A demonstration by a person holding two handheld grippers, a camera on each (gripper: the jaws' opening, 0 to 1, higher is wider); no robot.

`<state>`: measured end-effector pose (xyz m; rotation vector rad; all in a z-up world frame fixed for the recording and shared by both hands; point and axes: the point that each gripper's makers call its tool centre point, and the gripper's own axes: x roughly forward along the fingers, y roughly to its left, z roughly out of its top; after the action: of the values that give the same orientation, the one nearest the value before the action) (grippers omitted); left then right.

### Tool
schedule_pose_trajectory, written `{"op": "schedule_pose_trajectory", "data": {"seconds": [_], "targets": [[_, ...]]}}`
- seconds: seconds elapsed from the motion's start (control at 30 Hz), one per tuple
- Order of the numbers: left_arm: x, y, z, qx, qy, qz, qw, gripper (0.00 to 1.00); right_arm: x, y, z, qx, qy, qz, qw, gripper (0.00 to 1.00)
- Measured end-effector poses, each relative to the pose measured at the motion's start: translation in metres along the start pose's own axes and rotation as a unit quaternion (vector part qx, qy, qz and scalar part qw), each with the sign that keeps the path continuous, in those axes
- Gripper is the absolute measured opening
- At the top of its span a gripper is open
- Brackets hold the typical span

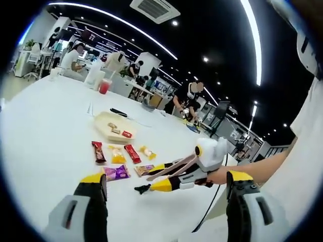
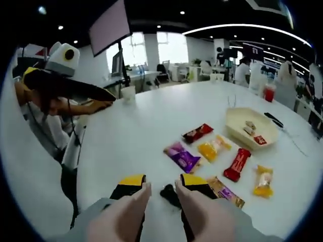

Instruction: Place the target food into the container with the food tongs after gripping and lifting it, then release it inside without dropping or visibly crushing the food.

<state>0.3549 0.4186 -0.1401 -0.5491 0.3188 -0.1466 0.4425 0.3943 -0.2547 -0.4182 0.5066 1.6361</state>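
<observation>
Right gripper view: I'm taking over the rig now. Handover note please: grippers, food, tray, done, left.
Left gripper: open, empty.
Right gripper: shut on the tongs, whose tips are low over the table and hold nothing.
Food: six wrapped snacks lie on the table. The brown snack and purple snack are nearest the tips.
Tray: beyond the snacks, with a few pieces inside.
Done: tongs in hand.
Left: grip a snack, lift it, release it gently in the tray.

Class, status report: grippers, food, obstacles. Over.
Left gripper open, empty. Right gripper shut on food tongs. Snack packets on table, none gripped. Container unobstructed.
</observation>
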Motion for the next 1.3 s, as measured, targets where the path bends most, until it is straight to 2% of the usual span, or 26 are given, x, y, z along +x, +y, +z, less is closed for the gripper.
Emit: {"op": "schedule_pose_trajectory", "data": {"seconds": [0.07,0.17,0.33,0.53,0.63,0.73,0.77,0.8,0.87,1.07,1.2,1.3], "targets": [[-0.001,0.001,0.000,-0.002,-0.001,0.002,1.0000,0.99,0.002,-0.002,-0.004,-0.011,0.006,-0.002,0.9999,0.26],[-0.003,0.002,0.000,-0.007,-0.005,0.003,1.0000,0.99,0.007,-0.002,-0.006,0.004,0.009,0.005,0.9999,0.25],[-0.006,0.000,0.006,-0.021,-0.019,-0.004,0.9996,0.99,0.014,-0.004,-0.010,0.003,0.020,0.011,0.9997,0.25],[-0.008,0.003,0.007,-0.023,-0.020,0.001,0.9995,0.99,0.020,-0.007,-0.020,-0.010,0.038,0.013,0.9991,0.25],[-0.008,0.005,0.006,-0.027,-0.021,0.002,0.9994,0.99,0.021,-0.008,-0.024,0.001,0.040,0.014,0.9991,0.25],[-0.009,0.006,0.007,-0.030,-0.023,0.004,0.9993,0.99,0.021,-0.007,-0.028,0.003,0.050,0.011,0.9987,0.25],[-0.009,0.007,0.007,-0.031,-0.023,0.004,0.9992,0.99,0.021,-0.005,-0.033,-0.002,0.064,0.009,0.9979,0.25],[-0.009,0.006,0.007,-0.032,-0.023,0.003,0.9992,0.99,0.021,-0.004,-0.031,-0.026,0.061,0.009,0.9977,0.25],[-0.010,0.007,0.006,-0.034,-0.023,0.004,0.9992,0.99,0.021,0.001,-0.033,-0.024,0.065,0.012,0.9975,0.25],[-0.008,0.009,0.005,-0.038,-0.021,0.004,0.9990,0.99,0.023,-0.004,-0.034,-0.008,0.060,0.002,0.9982,0.24],[-0.004,0.008,0.004,-0.037,-0.016,0.002,0.9992,0.99,0.025,-0.001,-0.033,-0.046,0.062,-0.011,0.9969,0.22],[-0.001,0.007,0.004,-0.038,-0.014,-0.001,0.9992,0.99,0.026,-0.001,-0.032,-0.044,0.071,-0.017,0.9964,0.21]]}}
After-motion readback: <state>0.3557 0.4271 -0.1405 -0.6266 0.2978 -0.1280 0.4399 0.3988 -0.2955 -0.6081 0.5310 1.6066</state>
